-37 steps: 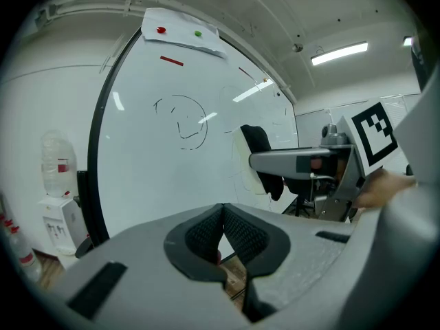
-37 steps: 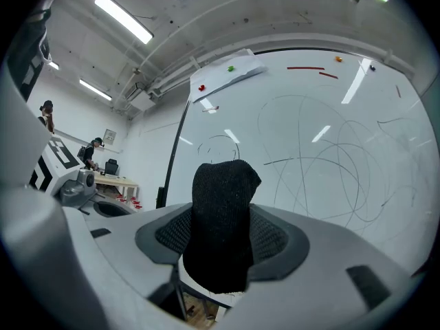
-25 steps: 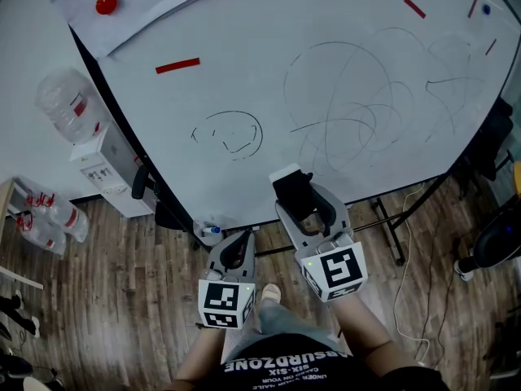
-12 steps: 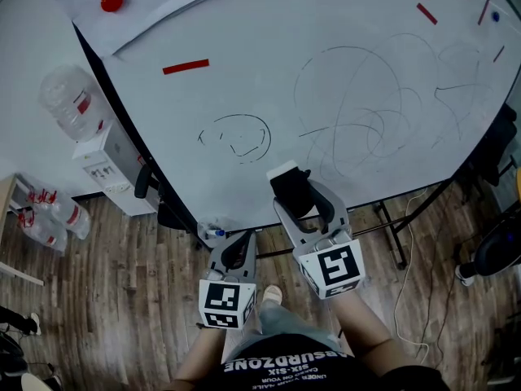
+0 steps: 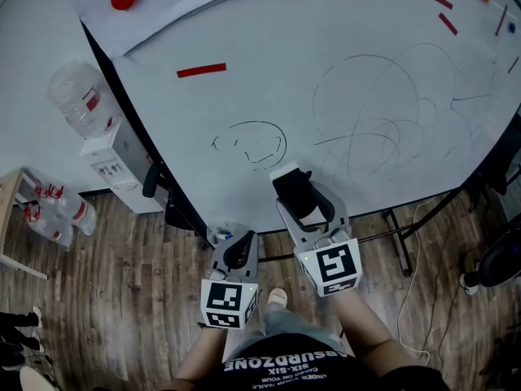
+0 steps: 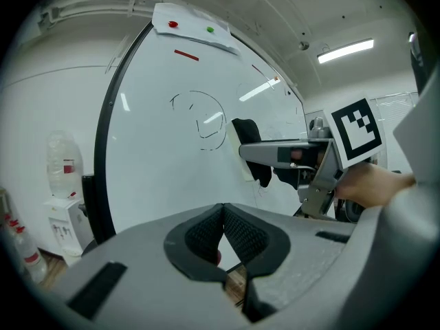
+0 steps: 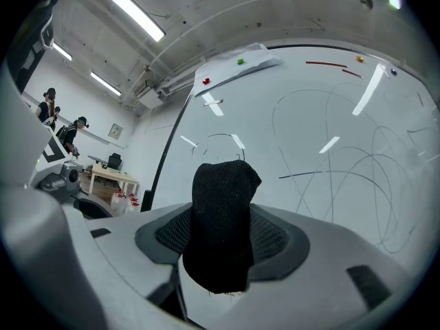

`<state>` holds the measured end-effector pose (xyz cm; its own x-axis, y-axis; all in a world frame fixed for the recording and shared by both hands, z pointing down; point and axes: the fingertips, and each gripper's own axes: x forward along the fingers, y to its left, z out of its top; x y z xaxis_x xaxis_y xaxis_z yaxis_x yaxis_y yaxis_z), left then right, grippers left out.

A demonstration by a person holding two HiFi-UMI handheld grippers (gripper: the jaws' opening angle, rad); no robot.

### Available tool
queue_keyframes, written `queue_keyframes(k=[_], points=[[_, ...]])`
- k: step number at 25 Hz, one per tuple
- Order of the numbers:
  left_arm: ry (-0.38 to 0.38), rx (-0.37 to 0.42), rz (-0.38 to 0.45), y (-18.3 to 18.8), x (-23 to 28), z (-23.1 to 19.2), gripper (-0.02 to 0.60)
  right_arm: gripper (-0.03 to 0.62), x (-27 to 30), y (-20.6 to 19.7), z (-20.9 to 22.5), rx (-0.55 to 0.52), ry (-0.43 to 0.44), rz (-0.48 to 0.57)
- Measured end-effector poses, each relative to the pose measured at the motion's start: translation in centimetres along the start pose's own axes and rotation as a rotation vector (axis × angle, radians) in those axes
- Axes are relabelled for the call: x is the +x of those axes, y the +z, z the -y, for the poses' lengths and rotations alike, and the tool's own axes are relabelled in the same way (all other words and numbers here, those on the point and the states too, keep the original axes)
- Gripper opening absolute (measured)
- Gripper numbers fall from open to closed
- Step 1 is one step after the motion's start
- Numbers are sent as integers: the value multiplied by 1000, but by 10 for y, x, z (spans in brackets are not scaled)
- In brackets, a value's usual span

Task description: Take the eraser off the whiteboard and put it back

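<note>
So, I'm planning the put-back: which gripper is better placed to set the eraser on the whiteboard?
Right. The right gripper is shut on the eraser, close to the whiteboard's lower edge. The left gripper is shut, empty and sits lower, away from the board.

The person's black shirt [image 5: 285, 367] carries white print, seen upside down in the head view: "ABSURDZONE", with "SIX-SIX" beside it. A smaller line next to that is too fine to read. The whiteboard [image 5: 342, 63] bears only scribbled lines. The red label on the water bottle [image 5: 77, 96] is illegible.
</note>
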<state>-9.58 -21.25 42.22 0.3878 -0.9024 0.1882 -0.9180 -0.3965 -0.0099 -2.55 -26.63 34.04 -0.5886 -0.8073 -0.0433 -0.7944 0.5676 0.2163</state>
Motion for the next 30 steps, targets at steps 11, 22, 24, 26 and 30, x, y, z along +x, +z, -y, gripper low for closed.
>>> queue_keyframes(k=[11,22,24,26,30], points=[[22,18,2,6,4,-18,8,239,22,-9,-1,-33,-8,-24],[15,20,1,9,11,-25,8,239,35,-17,0,-78,-26,-47],[15,19,1,9,12,-25,8,239,36,-18,1,-92,-35,-50],[15,18,2,9,13,-26,8,239,37,-19,1,-107,-47,-52],[16,16,0,8,14,-27,8,239,39,-20,2,-131,-65,-53]])
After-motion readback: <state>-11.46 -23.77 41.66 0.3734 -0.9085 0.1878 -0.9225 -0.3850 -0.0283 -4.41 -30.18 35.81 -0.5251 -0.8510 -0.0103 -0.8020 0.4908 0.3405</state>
